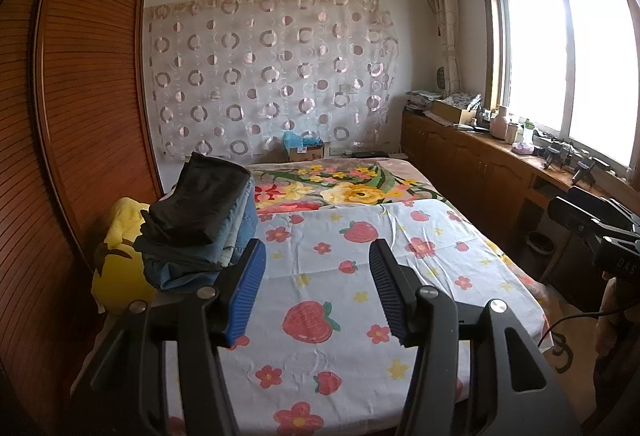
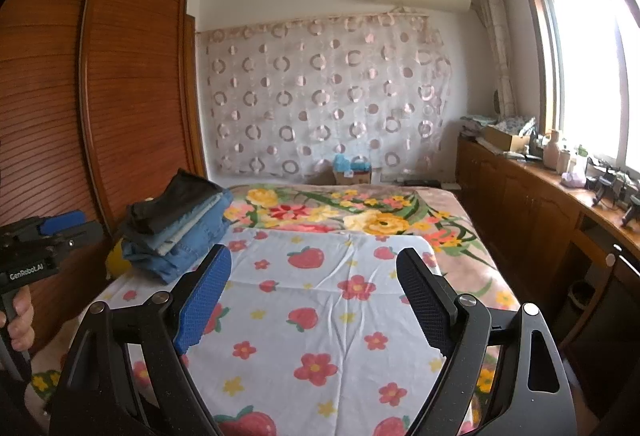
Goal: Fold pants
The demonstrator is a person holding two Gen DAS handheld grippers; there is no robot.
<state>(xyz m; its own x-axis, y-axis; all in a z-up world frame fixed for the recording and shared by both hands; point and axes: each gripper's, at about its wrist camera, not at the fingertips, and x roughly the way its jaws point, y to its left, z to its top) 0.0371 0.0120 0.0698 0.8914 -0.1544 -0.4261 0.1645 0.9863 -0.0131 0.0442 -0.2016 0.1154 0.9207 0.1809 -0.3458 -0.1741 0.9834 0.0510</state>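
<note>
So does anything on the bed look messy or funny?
A bit. The stack of folded pants sits at the bed's left edge, its dark top pair skewed and overhanging. The strawberry sheet is wrinkled. Nothing is spilled.

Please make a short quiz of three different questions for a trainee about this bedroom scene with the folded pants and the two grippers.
1. True or false: the left gripper is shut on a pair of pants.
2. Which item lies on top of the stack of folded pants?
A. a dark garment
B. a red towel
C. a white shirt
3. Fill the gap: the strawberry sheet between the two grippers has ___ lying on it.

Key
1. False. Both it and the right gripper are open and hold nothing.
2. A. The dark garment is on top, with blue jeans below.
3. Nothing. The stack sits at its left edge, beside the wardrobe.
</note>
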